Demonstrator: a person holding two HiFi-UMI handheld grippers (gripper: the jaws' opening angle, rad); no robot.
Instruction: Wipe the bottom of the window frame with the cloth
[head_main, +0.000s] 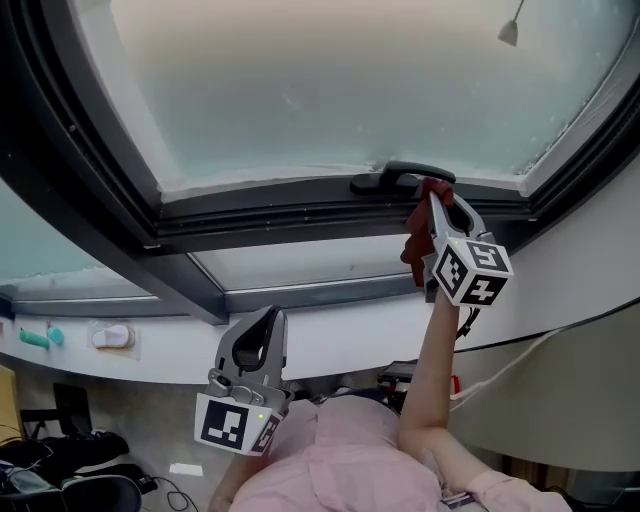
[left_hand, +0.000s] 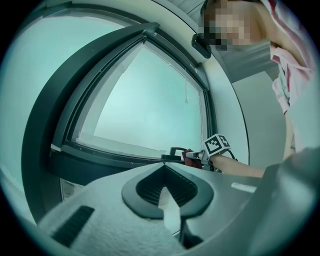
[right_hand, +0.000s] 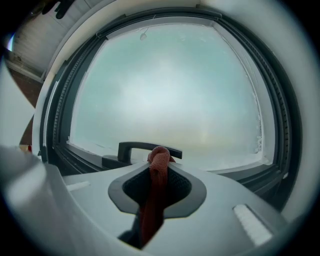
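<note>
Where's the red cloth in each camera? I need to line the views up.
Head view: the red cloth is right of centre, pinched in the right claw at the bottom of the window frame.
Left gripper view: small, just right of centre, at the far end of the frame's bottom.
Right gripper view: bottom centre, hanging between the jaws.
Shared landmark: the black window handle, next to the cloth in all three.

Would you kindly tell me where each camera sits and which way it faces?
Head view: on the person's head, facing the window frame; left gripper, right gripper, a forearm show.
Left gripper view: low, facing up at the glass; its shut jaws show.
Right gripper view: by the handle, facing the glass; jaws clamp the cloth.
All three share the handle.
</note>
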